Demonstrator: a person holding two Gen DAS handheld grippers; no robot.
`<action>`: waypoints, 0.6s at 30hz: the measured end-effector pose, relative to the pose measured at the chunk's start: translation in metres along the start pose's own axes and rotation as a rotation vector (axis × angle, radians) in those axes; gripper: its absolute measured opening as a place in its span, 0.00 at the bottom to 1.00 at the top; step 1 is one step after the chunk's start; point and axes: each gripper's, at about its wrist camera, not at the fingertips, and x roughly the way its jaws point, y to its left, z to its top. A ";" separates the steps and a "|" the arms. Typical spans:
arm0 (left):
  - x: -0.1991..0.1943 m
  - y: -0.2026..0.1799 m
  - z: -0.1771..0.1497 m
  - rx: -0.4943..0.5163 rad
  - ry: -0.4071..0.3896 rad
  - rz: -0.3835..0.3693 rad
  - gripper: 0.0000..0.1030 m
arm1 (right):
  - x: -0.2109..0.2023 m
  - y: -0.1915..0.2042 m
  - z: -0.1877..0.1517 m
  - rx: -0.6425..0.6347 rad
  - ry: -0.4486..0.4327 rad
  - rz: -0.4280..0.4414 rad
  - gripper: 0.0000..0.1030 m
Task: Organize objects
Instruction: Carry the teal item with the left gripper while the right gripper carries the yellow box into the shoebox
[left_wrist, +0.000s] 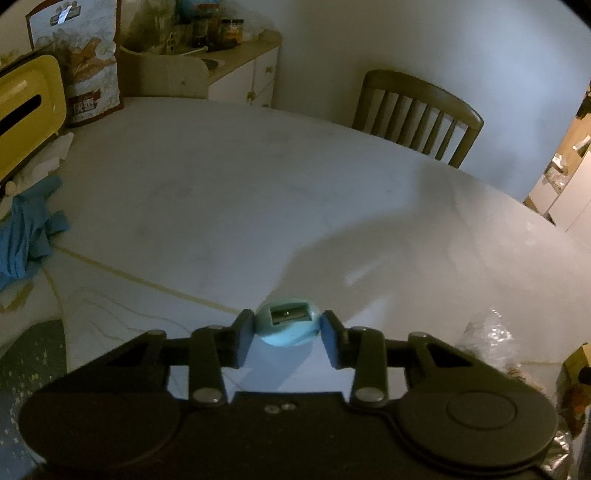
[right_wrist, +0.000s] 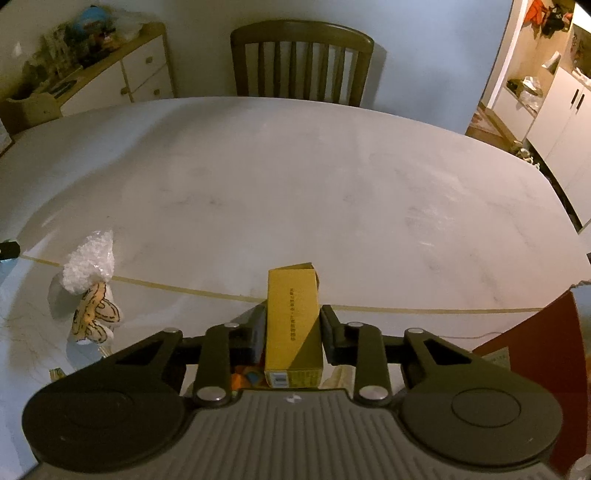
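In the left wrist view a small round light-blue plug (left_wrist: 287, 326) with a USB slot in its top sits between my left gripper's (left_wrist: 286, 326) fingers, low over the white marble table (left_wrist: 258, 192). Both pads touch its sides, so the gripper is shut on it. In the right wrist view a narrow yellow carton (right_wrist: 293, 321) with an open top flap stands between the fingers of my right gripper (right_wrist: 293, 328). The pads press on its two long sides, so that gripper is shut on it. The carton's base is hidden behind the gripper body.
A blue cloth (left_wrist: 26, 232), a yellow tissue box (left_wrist: 26, 110) and a snack bag (left_wrist: 88, 66) crowd the table's left. A crinkled plastic bag with a cartoon toy (right_wrist: 90, 291) lies left of the carton. A red sheet (right_wrist: 535, 343) is at right. A wooden chair (right_wrist: 301, 59) stands behind.
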 end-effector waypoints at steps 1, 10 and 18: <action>-0.003 0.000 0.000 -0.001 -0.003 -0.007 0.37 | -0.001 0.000 0.000 0.001 0.000 -0.002 0.28; -0.031 -0.013 0.000 0.007 0.017 -0.080 0.37 | -0.023 -0.005 -0.003 0.031 -0.025 0.020 0.28; -0.075 -0.042 -0.005 0.072 -0.002 -0.147 0.37 | -0.070 -0.013 -0.009 0.055 -0.074 0.065 0.28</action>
